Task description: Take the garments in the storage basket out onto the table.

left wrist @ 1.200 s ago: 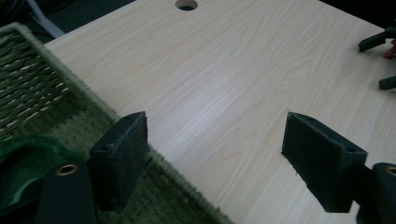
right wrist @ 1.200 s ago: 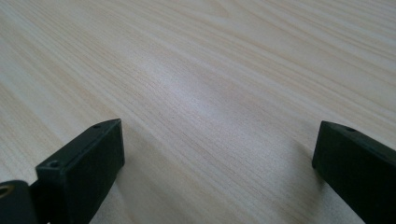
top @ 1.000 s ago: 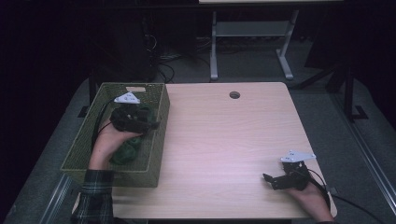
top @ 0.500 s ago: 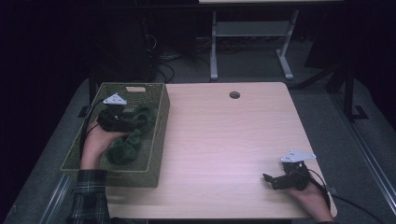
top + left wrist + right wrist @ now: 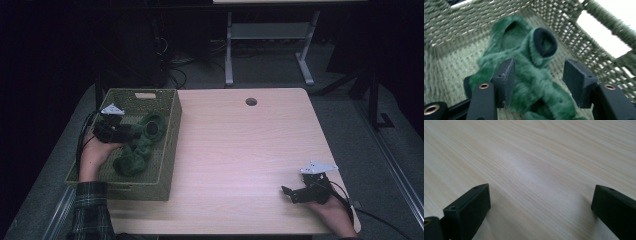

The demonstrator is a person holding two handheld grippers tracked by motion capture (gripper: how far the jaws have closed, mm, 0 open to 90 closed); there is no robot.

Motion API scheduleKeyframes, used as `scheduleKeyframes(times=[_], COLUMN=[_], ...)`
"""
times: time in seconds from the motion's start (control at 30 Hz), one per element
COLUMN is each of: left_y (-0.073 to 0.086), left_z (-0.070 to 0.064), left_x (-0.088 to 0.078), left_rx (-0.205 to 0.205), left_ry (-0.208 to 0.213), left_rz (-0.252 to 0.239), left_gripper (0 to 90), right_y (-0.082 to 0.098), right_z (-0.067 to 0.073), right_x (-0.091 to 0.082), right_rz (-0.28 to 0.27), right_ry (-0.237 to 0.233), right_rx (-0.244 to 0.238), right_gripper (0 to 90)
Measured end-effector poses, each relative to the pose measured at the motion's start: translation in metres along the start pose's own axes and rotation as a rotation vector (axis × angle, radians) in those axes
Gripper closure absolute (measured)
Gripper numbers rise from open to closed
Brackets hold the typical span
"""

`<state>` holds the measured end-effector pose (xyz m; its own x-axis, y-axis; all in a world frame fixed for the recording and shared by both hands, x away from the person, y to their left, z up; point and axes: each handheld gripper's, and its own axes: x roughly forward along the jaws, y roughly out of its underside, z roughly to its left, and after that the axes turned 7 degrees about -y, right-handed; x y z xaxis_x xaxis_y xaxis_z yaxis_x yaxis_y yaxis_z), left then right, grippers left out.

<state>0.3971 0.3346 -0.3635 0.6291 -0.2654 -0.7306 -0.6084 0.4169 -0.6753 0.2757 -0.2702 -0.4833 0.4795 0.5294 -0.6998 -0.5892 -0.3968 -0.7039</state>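
Left gripper (image 5: 537, 82) is down inside the basket (image 5: 167, 150), jaws just closing in on the green sock (image 5: 529, 75). The sock sits between the pads; the left pad touches the fuzz, the right stands just off it. Right gripper (image 5: 290, 192) rests near the table (image 5: 240, 150) edge, jaws wide apart over bare wood.

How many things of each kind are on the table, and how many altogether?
Green fuzzy socks: 1 heap; how many socks it holds I cannot tell
Woven basket: 1
Tongs: 2, left tongs and right tongs
Total: 4
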Motion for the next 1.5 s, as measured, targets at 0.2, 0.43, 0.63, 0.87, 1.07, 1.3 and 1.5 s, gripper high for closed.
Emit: scheduleKeyframes(times=[0.2,0.43,0.63,0.87,1.07,1.3,1.5], left_y=[0.010,0.018,0.023,0.026,0.028,0.026,0.021], left_z=[0.010,0.015,0.015,0.014,0.011,0.008,0.010], left_x=[0.006,0.020,0.029,0.037,0.043,0.044,0.032], left_rx=[-0.038,-0.042,-0.059,-0.061,-0.051,-0.047,-0.066], left_ry=[-0.005,-0.013,-0.010,0.000,0.034,0.034,0.031], left_rz=[0.037,0.102,0.146,0.192,0.236,0.283,0.220], left_gripper=[42.7,41.4,39.8,39.0,54.0,79.8,82.2], right_y=[0.000,0.000,0.000,0.000,0.000,0.000,0.000], right_z=[0.000,0.000,0.000,0.000,0.000,0.000,0.000], right_x=[0.000,0.000,0.000,0.000,0.000,0.000,0.000], right_rz=[0.000,0.000,0.000,0.000,0.000,-0.001,-0.001], right_ry=[0.000,0.000,0.000,0.000,0.000,0.001,0.001], right_rx=[0.000,0.000,0.000,0.000,0.001,0.002,0.002], right_gripper=[2.0,2.0,2.0,2.0,2.0,2.1,2.1])
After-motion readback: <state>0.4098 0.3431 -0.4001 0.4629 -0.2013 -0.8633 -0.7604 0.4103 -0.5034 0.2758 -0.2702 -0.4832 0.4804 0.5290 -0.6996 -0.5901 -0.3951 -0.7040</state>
